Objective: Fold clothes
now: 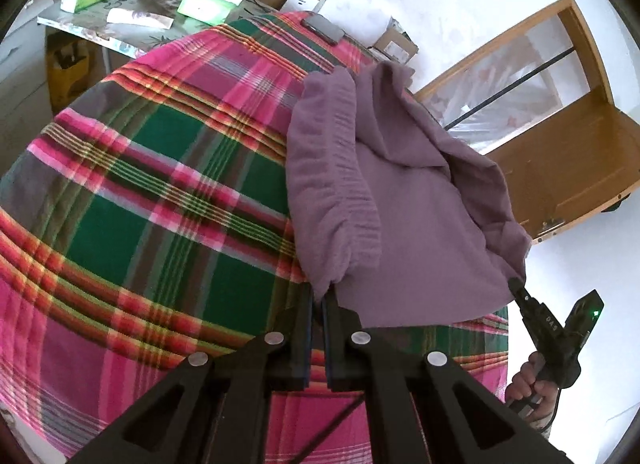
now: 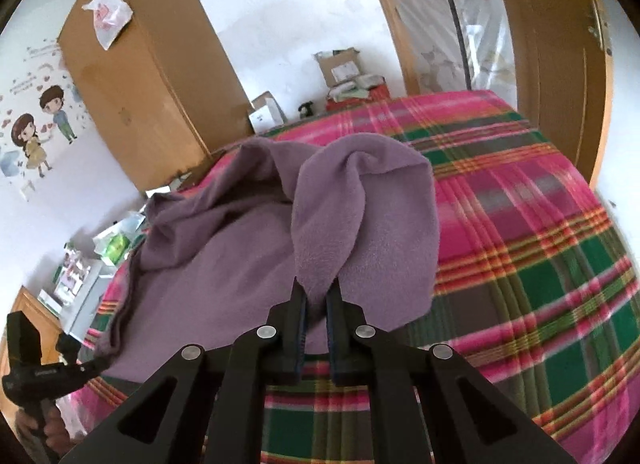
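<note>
A purple fleece garment hangs lifted over a bed with a pink and green plaid cover. My left gripper is shut on its ribbed, gathered edge. In the same view my right gripper shows at the lower right, held by a hand, pinching another corner of the cloth. From the right wrist, my right gripper is shut on a bunched fold of the purple garment. My left gripper clamps the far edge at the lower left.
A dark phone lies at the far end of the bed. Behind it stands a cluttered table with green packets. A tall cardboard box stands against the wall, smaller boxes sit beyond the bed, and a wooden door is at right.
</note>
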